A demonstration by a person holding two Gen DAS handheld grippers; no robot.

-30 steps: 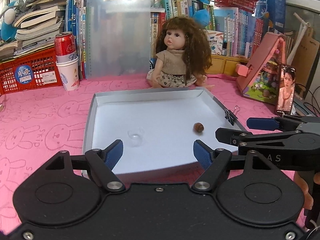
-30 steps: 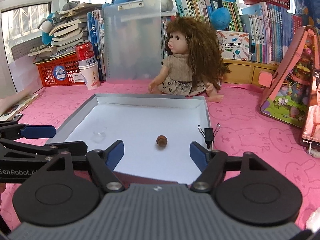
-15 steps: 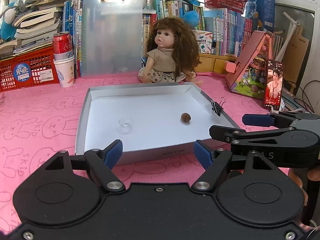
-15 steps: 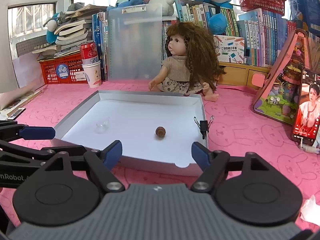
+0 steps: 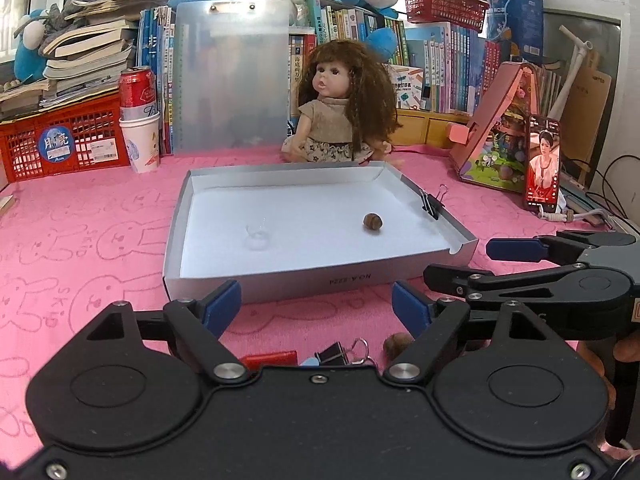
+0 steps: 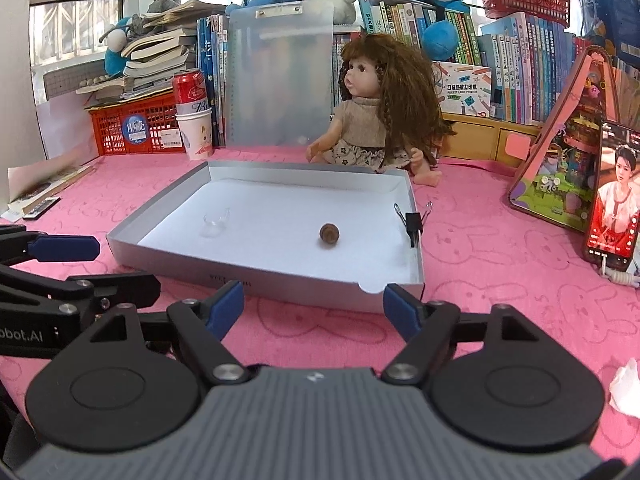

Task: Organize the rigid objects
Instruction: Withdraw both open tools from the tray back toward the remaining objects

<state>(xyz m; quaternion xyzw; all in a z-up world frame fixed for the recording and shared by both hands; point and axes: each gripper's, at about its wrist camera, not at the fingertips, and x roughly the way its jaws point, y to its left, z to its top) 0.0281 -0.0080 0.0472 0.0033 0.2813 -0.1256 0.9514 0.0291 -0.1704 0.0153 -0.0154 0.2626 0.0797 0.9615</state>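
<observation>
A shallow silver box (image 5: 320, 276) (image 6: 248, 270) with a white floor lies on the pink cloth. In it are a brown nut (image 5: 373, 221) (image 6: 329, 234) and a small clear cup (image 5: 257, 236) (image 6: 215, 222). A black binder clip (image 5: 431, 205) (image 6: 412, 222) grips its right wall. My left gripper (image 5: 316, 306) is open and empty, just short of the box's near wall. Below it lie a red item (image 5: 268, 359), another binder clip (image 5: 340, 354) and a second nut (image 5: 396, 343). My right gripper (image 6: 314, 306) is open and empty beside it.
A doll (image 5: 340, 116) sits behind the box before a clear clipboard (image 5: 232, 76). A can in a paper cup (image 5: 138, 120) and a red crate (image 5: 60, 140) stand back left. A pink toy house (image 5: 496, 128) and a phone (image 5: 542, 164) stand right. White tissue (image 6: 626, 388) lies near right.
Both grippers have pulled back from over the box toward the near edge of the table. Small items on the cloth have come into the left wrist view.
</observation>
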